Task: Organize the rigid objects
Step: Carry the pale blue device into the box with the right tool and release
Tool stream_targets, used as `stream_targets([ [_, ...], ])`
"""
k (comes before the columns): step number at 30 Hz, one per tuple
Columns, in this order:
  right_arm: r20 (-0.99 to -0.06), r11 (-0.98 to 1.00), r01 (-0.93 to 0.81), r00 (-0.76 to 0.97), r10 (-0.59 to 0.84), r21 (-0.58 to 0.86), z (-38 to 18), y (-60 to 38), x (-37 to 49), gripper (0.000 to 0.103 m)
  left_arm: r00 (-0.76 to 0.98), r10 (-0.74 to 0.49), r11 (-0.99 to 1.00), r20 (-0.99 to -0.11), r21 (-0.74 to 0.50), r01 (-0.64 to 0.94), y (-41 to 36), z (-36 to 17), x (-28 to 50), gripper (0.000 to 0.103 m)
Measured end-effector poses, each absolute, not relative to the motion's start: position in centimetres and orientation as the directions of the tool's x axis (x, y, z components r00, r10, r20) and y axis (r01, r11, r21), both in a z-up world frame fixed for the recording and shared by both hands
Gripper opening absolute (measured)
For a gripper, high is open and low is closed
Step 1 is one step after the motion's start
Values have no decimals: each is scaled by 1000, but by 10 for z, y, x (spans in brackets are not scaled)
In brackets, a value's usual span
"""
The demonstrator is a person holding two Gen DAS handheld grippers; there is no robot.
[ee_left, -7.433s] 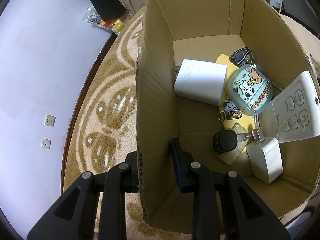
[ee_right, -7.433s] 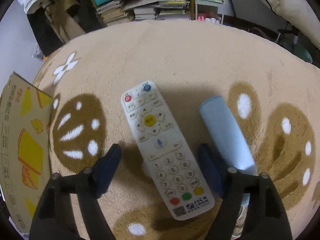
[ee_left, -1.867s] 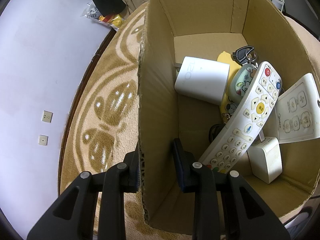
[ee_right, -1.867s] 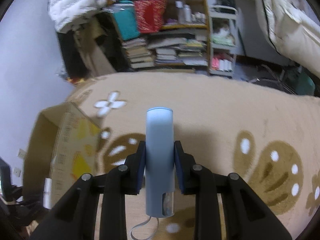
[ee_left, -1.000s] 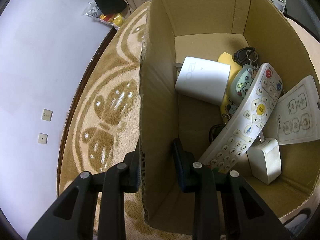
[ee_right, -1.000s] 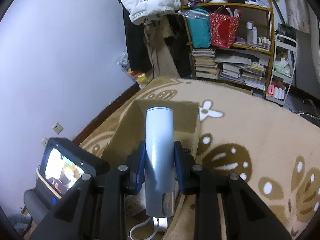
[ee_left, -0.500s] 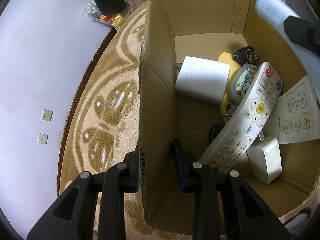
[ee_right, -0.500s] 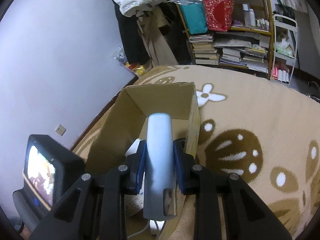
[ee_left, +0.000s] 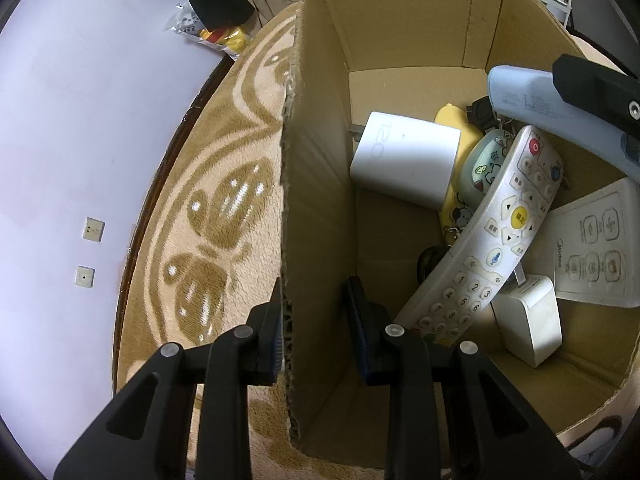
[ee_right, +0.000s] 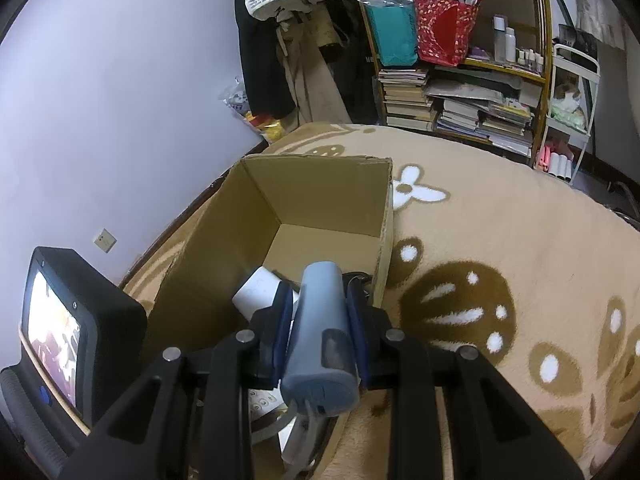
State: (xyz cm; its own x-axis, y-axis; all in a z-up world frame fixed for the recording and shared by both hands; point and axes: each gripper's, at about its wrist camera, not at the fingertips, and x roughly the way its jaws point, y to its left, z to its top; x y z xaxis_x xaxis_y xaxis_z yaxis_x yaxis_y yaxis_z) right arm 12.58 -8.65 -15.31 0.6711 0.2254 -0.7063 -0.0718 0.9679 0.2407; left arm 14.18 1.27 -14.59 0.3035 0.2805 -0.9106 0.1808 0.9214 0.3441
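- Cardboard box stands open-topped on a beige rug with brown patterns; a white wall rises beside the rug.
- Left tongs are clamped on the box's near side wall, one finger outside it and one inside.
- Right tongs grip a pale blue cylinder by its middle, its far end tilted down over the box's right edge.
- From the left wrist view, the cylinder enters at upper right, above the things in the box; whether it touches any of them cannot be told.
- White remote with a yellow centre button lies slantwise in the box, resting on other things.
- White charger lies near the box's left wall, next to a yellow item.
- Pale green case with cartoon figures sits partly under the remote's top end; dark keys lie just beyond it.
- Flat white controller leans against the right side, with a small white plug just in front of it.
- Bookshelf crowded with books and bags stands beyond the rug in the right wrist view.
- Black device with a lit screen shows at that view's lower left.
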Motion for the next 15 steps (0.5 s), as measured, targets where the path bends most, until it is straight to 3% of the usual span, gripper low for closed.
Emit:
stream_targets([
  [15,-692,959,-79,676,252,272,-146,-94,118,33,300,281,922,-912,344,180,12,-146,141,27],
])
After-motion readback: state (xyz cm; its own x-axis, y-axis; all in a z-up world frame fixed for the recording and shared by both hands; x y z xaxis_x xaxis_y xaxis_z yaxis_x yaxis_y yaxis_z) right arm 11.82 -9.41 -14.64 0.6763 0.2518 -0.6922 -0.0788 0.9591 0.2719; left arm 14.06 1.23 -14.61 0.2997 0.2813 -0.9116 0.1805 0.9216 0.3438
